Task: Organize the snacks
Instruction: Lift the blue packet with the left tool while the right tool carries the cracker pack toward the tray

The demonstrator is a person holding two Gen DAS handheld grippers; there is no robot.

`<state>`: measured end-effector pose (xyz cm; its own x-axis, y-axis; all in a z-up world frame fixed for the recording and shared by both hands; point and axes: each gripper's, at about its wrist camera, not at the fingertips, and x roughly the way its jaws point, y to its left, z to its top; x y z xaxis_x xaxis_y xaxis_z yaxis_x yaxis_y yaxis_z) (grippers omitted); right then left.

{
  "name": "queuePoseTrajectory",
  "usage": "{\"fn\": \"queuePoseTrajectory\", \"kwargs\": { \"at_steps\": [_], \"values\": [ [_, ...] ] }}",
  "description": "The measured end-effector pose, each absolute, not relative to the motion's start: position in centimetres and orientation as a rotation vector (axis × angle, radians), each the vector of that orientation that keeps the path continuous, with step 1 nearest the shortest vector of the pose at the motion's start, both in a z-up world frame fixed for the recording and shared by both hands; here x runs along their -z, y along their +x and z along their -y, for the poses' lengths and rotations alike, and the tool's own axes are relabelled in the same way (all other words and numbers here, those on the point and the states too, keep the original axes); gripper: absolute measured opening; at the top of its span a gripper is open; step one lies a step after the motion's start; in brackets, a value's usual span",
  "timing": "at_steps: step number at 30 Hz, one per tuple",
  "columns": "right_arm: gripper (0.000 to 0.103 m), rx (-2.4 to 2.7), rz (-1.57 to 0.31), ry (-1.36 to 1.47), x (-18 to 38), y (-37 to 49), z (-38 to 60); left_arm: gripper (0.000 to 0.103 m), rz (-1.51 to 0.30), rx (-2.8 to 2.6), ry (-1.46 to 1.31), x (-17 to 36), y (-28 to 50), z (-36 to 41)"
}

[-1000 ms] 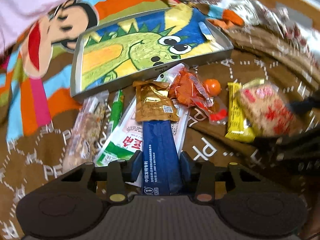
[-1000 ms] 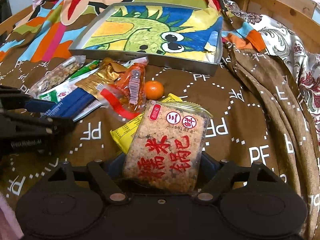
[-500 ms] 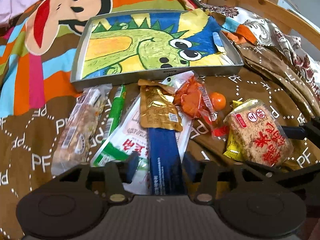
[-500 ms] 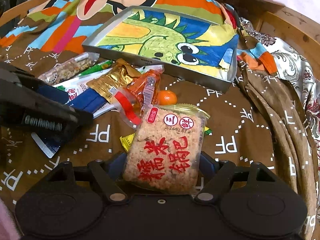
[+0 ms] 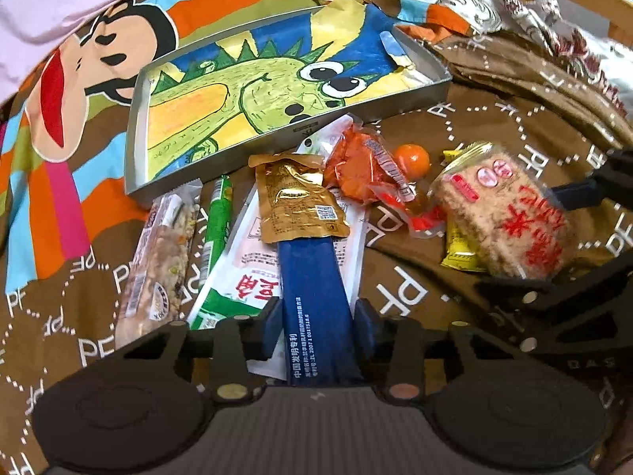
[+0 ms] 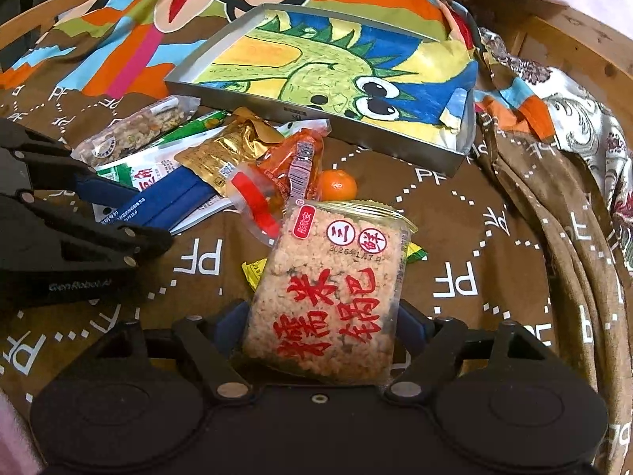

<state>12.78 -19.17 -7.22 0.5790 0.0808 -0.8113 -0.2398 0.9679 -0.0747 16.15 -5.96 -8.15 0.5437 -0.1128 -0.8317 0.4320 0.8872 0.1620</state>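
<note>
Both tools I'm running are loaded: left gripper point(image 5: 316, 328) clamps the blue packet point(image 5: 316, 301), right gripper point(image 6: 322, 330) clamps the rice-cake pack point(image 6: 332, 289). Remaining snacks lie near the metal tray point(image 6: 316, 126), which sits farther off.

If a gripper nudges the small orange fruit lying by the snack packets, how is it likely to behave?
The small orange fruit looks round and smooth, so a sideways nudge would probably roll it rather than slide it. It sits on the soft brown blanket, which may slow it. The orange-red packet beside it and the rice cracker pack would likely stop it on those sides.
</note>
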Motion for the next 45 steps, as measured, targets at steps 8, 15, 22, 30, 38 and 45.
{"fn": "queuePoseTrajectory", "kwargs": {
  "at_steps": [8, 15, 22, 30, 38, 45],
  "values": [
    [0.077, -0.212, -0.897, -0.198, 6.7, 12.1, 19.0, 0.039, -0.986, 0.356, 0.153, 6.8, 16.0, 3.8],
    [0.076, -0.207, -0.844, -0.265, 6.3, 11.6, 18.4, 0.038, -1.011, 0.382, 0.036, 6.0, 15.6, 2.7],
    [0.076, -0.203, -0.841, -0.313, 6.6, 11.4, 17.9, 0.039, -1.049, 0.357, 0.013, 6.9, 16.1, 2.6],
    [0.076, -0.207, -0.815, -0.343, 6.7, 11.5, 17.5, 0.050, -1.009, 0.349, 0.111, 7.7, 17.0, 4.4],
    [0.076, -0.194, -0.749, -0.415, 6.3, 10.9, 17.1, 0.036, -0.993, 0.338, 0.168, 7.5, 16.2, 4.7],
    [0.076, -0.175, -0.681, -0.468, 5.7, 10.1, 16.8, 0.034, -0.973, 0.354, 0.030, 5.8, 14.8, 2.7]
  ]
}}
